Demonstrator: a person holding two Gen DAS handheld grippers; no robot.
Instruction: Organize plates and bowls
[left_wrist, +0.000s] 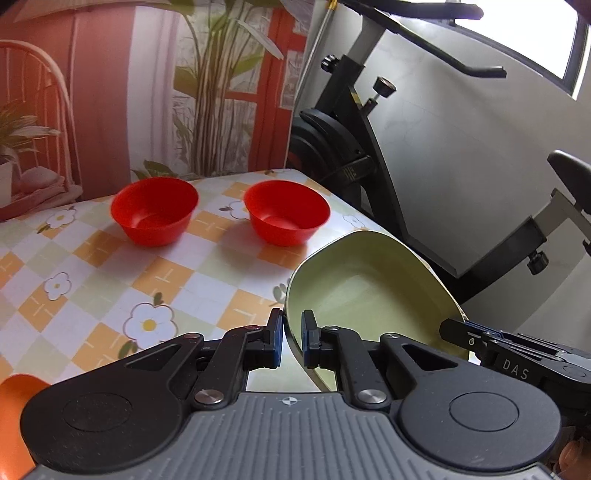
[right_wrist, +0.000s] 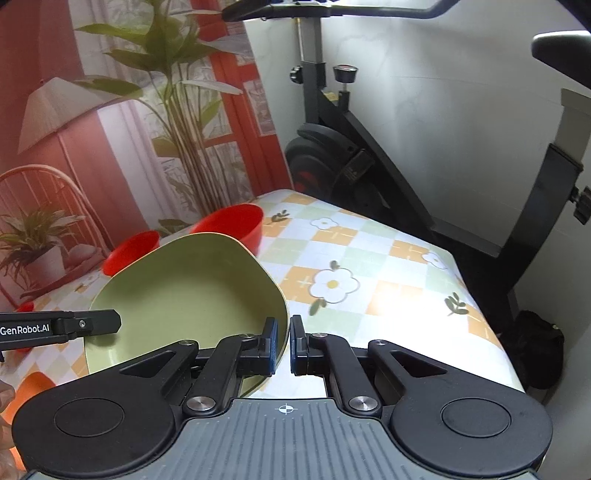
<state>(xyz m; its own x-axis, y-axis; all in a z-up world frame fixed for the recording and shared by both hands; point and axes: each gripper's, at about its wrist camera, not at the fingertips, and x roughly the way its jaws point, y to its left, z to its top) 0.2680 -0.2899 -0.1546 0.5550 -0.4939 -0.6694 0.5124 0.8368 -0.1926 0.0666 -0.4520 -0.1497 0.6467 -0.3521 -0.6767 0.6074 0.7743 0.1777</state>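
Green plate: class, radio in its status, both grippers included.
Left gripper shut on green plate rim. Right gripper shut on opposite rim. Plate tilted above table. Two red bowls beyond, clear.

It was a room in a home. A table (right_wrist: 388, 258) wore a checked, flower-printed oilcloth. Just behind the table hung a backdrop (left_wrist: 155, 92) printed with a plant, chair and red window frame. Beside the table's far corner an exercise bike (right_wrist: 343, 147) stood against a white wall.
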